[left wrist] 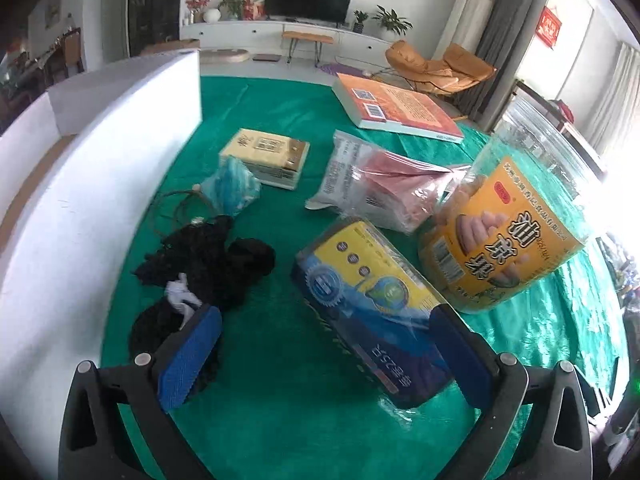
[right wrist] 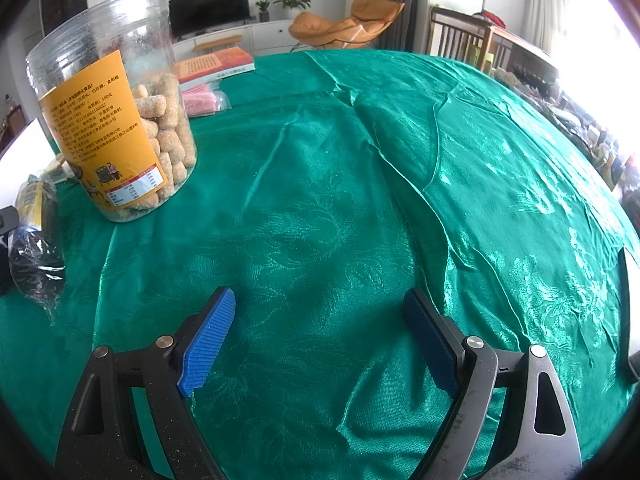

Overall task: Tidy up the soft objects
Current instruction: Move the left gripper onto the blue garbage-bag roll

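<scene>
My left gripper (left wrist: 320,354) is open, low over the green cloth. A blue and yellow soft packet (left wrist: 372,312) lies between its pads, close to the right pad (left wrist: 460,360). Black knitted fabric (left wrist: 208,268) lies by the left pad (left wrist: 188,360). Further back are a teal bagged item (left wrist: 232,188), a clear bag with pink cloth (left wrist: 384,188) and a yellow tissue pack (left wrist: 268,156). My right gripper (right wrist: 318,340) is open and empty over bare green cloth. The blue packet shows at the left edge of the right wrist view (right wrist: 36,240).
A white box (left wrist: 92,184) stands along the left. A clear snack jar with an orange label (left wrist: 516,216) stands to the right of the packet, and also shows in the right wrist view (right wrist: 116,120). An orange book (left wrist: 396,108) lies at the back. A black cable (left wrist: 180,204) lies near the box.
</scene>
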Demonstrator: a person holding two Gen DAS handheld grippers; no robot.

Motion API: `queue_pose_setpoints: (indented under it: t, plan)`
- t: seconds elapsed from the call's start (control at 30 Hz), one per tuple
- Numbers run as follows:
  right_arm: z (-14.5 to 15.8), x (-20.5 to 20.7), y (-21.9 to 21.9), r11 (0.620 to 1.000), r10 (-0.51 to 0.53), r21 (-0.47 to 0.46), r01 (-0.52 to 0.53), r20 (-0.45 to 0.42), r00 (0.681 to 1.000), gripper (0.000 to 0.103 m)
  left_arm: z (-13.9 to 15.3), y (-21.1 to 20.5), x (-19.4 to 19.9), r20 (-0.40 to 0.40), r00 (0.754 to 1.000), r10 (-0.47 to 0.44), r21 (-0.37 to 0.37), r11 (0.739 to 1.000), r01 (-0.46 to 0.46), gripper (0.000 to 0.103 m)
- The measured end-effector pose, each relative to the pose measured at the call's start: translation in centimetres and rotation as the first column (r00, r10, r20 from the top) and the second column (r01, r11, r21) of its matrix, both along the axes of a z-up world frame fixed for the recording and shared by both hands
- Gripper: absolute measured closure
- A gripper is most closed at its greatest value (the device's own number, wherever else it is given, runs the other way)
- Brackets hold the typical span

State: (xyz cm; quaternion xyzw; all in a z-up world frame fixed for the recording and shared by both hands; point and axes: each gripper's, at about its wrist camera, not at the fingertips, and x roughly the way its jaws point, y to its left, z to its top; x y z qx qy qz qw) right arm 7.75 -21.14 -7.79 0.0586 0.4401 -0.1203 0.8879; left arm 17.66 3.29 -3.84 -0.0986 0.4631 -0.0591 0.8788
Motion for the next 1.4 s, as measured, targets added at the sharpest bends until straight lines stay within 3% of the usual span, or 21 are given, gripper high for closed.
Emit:
queue_pose_setpoints:
  t: [0.1,0.23,0.33,0.37,0.4,0.43,0.5,0.57,0.63,0.67,0.73,0.77,0.83,0.93,1.07,1.13,1.3,1.4]
  plan:
    - [0.0,0.0,0.0,1.000,0.000,0.000,0.000,0.000,1.000,0.015,-1.2,-2.0,1.5,-0.069,0.997,-0.026,-0.095,0.995,0.020,0.000]
    - [0.0,0.0,0.0,1.000,0.000,0.000,0.000,0.000,1.000,0.015,-2.8,-3.5,2.8,-0.138,0.990,0.002,-0.168,0.985,-0.025,0.000]
    - [0.0,0.0,0.0,1.000,0.000,0.000,0.000,0.000,1.000,0.015,-2.7,-3.9,2.4,-0.113,0.994,-0.010,-0.132,0.991,-0.005,0.001]
    - [0.0,0.0,0.0,1.000,0.000,0.000,0.000,0.000,1.000,0.015,-2.6,-3.6,2.1,-0.101,0.995,-0.026,-0.132,0.991,0.012,0.006]
    - [0.0,0.0,0.0,1.000,0.000,0.000,0.000,0.000,1.000,0.015,-2.4,-3.4,1.9,-0.088,0.994,-0.064,-0.151,0.987,0.050,0.028]
    - [0.0,0.0,0.0,1.000,0.000,0.000,0.000,0.000,1.000,0.015,-2.0,-3.3,1.7,-0.087,0.990,-0.109,-0.165,0.982,0.094,0.039]
    - [0.0,0.0,0.0,1.000,0.000,0.000,0.000,0.000,1.000,0.015,-0.9,-3.6,1.2,-0.108,0.978,-0.178,-0.041,0.984,0.174,0.042]
    - [0.0,0.0,0.0,1.000,0.000,0.000,0.000,0.000,1.000,0.015,-0.3,-3.4,0.1,-0.132,0.954,-0.271,0.040,0.960,0.278,0.043]
    - [0.0,0.0,0.0,1.000,0.000,0.000,0.000,0.000,1.000,0.015,-0.3,-2.8,-0.9,-0.202,0.910,-0.362,0.018,0.928,0.373,0.043]
    - [0.0,0.0,0.0,1.000,0.000,0.000,0.000,0.000,1.000,0.015,-0.3,-2.6,-1.8,-0.240,0.877,-0.416,-0.001,0.904,0.429,0.042]
    - [0.0,0.0,0.0,1.000,0.001,0.000,-0.001,0.000,1.000,0.015,-0.2,-2.8,-3.2,-0.261,0.850,-0.457,0.043,0.874,0.483,0.038]
    - [0.0,0.0,0.0,1.000,0.001,0.000,-0.001,0.000,1.000,0.015,-0.3,-3.1,-3.9,-0.251,0.854,-0.456,0.100,0.865,0.491,0.034]
    - [0.0,0.0,0.0,1.000,0.001,0.000,-0.001,0.000,1.000,0.015,-0.7,-3.9,-4.9,-0.228,0.862,-0.452,0.189,0.848,0.495,0.017]
    - [0.0,0.0,0.0,1.000,0.001,0.000,-0.001,0.000,1.000,0.015,-2.3,-5.5,-5.4,-0.212,0.880,-0.426,0.267,0.841,0.471,0.014]
    - [0.1,0.0,0.0,1.000,0.001,-0.001,-0.001,0.000,1.000,0.015,-3.3,-4.9,-6.3,-0.131,0.927,-0.352,0.208,0.904,0.373,0.003]
    - [0.0,0.0,0.0,1.000,0.001,-0.001,-0.001,0.000,1.000,0.015,-3.7,-4.5,-6.7,-0.087,0.938,-0.335,0.220,0.912,0.346,0.000]
    - [0.0,0.0,0.0,1.000,0.001,-0.001,-0.001,0.000,1.000,0.015,-4.2,-3.6,-8.1,0.010,0.940,-0.340,0.218,0.919,0.329,0.000]
    - [0.1,-0.1,0.0,1.000,0.001,0.000,-0.001,0.000,1.000,0.015,-4.3,-3.3,-8.7,0.017,0.944,-0.330,0.219,0.922,0.318,0.000]
